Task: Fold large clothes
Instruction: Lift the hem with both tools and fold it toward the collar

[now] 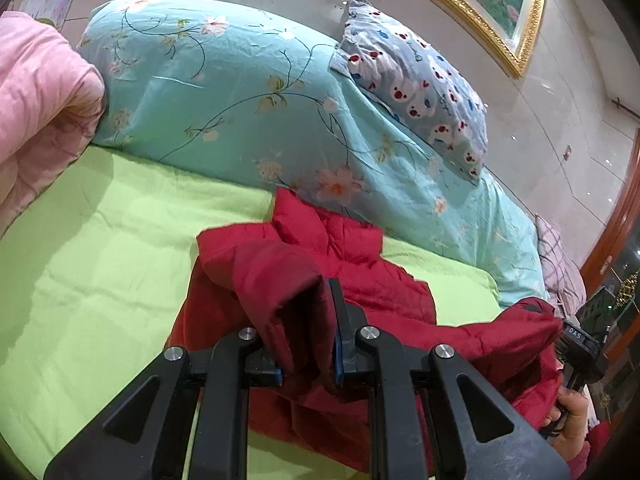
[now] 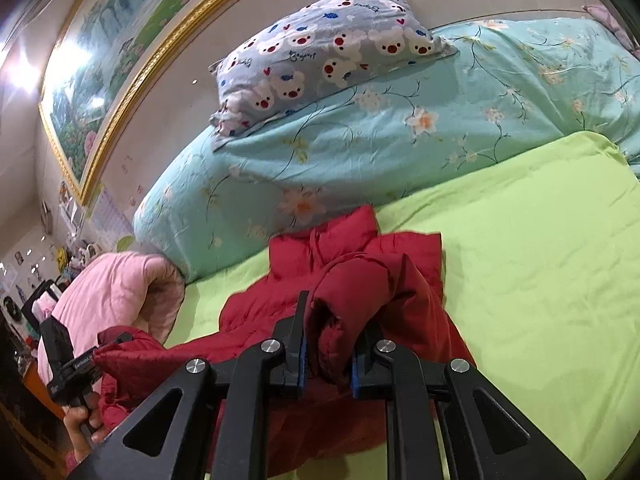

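Jacket (image 1: 360, 272), red and quilted, one item only, lies spread on the green sheet (image 1: 100, 240) with its collar toward the rolled floral duvet (image 1: 224, 92) at the head of the bed. Judged by its puffed panels and loose creases, it is light, soft and bulky; the shell looks smooth and somewhat slippery, so a shallow pinch would likely slide off. Best purchase appears to be at cuffs, hem corners or shoulder seams, where layers bunch thickly. Left gripper (image 1: 308, 332) is clenched on a raised fold of the jacket, apparently a sleeve end, fabric filling the gap between its blue-padded jaws. Right gripper (image 2: 328, 344) likewise grasps a bunched wad of the same garment, lifted clear of the sheet. Both holds look deep and secure. Each gripper shows at the edge of the other's view, held by a bare hand (image 2: 80, 420). Count: one jacket, two grippers, one duvet, one bear-print pillow (image 2: 320, 52) resting on the duvet, one pink quilt (image 1: 36, 100) folded at the bed's side, one gold-framed picture (image 2: 120, 60) on the wall. A checked cloth (image 1: 560, 264) shows partly beyond the duvet; its nature cannot be determined.
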Demonstrator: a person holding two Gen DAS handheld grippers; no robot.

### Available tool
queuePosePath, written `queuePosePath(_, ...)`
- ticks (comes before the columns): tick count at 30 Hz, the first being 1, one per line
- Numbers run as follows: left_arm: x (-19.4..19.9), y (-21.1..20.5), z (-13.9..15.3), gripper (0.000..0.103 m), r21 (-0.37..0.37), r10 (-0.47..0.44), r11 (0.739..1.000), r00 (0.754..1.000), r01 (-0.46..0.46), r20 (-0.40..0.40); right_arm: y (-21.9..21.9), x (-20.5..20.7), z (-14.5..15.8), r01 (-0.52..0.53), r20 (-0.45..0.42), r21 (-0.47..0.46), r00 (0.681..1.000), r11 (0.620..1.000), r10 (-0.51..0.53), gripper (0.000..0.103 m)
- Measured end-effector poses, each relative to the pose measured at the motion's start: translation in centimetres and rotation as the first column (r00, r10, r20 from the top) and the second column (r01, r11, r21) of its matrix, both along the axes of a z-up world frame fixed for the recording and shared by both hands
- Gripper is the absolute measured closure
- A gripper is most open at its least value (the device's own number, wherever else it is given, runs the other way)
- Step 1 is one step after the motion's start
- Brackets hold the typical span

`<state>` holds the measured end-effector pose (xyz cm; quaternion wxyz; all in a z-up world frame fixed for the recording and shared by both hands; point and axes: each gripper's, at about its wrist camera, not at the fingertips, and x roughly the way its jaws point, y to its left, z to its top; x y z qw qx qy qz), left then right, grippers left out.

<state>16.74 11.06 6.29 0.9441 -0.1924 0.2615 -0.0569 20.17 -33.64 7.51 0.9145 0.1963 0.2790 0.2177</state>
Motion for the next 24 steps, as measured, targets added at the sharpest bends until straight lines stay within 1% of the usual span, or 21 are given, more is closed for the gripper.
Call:
queuePosePath(7,6.0,0.9,-0.6,0.088,-0.004,0.022,1.0,0.999,-0.022,-0.024,1.7,6.2,0.5,0.027,-0.012,-0.023,1.0,0.999,-0.028,0.089)
queuePosePath(11,10.0,0.9,-1.6,0.088,0.027,0.04,0.999,0.998,-0.038,-0.056,2.3,10.1,-0.2,0.047,-0.034,-0.041,0.998,0.998,-0.049,0.089)
queuePosePath(15,13.8,1.3,-3.0,0.088,0.047,0.067,0.997,0.993,-0.063,-0.095,2.8,14.0,-1.7,0.073,-0.069,-0.061,0.995,0.995,-0.077,0.089)
queuePosePath(19,17.7,2.2,-4.6,0.088,0.026,0.083,0.996,0.986,-0.08,-0.143,2.4,17.9,-4.0,0.108,-0.109,-0.048,0.988,0.993,-0.113,0.089)
queuePosePath(22,20.7,2.2,-5.7,0.088,0.058,0.089,0.995,0.981,-0.08,-0.174,2.3,20.7,-5.6,0.125,-0.137,-0.036,0.982,0.992,-0.128,0.089)
queuePosePath(24,22.1,2.1,-6.2,0.088,0.076,0.095,0.994,0.978,-0.083,-0.184,2.7,22.3,-6.2,0.13,-0.135,-0.054,0.981,0.99,-0.136,0.089)
